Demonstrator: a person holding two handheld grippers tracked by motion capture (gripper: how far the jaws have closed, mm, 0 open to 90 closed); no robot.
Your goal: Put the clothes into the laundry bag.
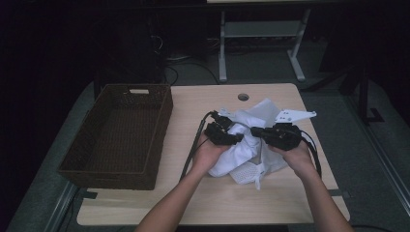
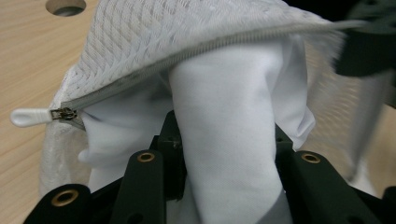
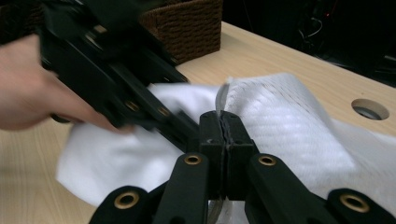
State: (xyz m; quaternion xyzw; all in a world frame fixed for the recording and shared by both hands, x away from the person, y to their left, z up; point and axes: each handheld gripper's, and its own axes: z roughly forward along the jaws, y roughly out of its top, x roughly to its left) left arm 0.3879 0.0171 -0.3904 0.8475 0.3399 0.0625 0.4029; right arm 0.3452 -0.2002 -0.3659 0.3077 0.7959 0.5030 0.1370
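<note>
i was stuffing the white cloth (image 2: 229, 140), gripped in my left gripper (image 1: 231, 137), into the mesh bag (image 3: 280, 126); right gripper (image 3: 225, 126) pinched its zipper edge; next, push deeper.

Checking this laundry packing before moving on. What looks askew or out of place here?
The white cloth hangs half out of the white mesh zip bag, whose zipper gapes open. Otherwise nothing stands out.

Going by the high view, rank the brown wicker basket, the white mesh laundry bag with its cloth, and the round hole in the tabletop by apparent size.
1. Brown woven wicker basket, clearly largest.
2. White mesh laundry bag with white cloth, smaller.
3. Round hole in the tabletop, far smallest.
</note>
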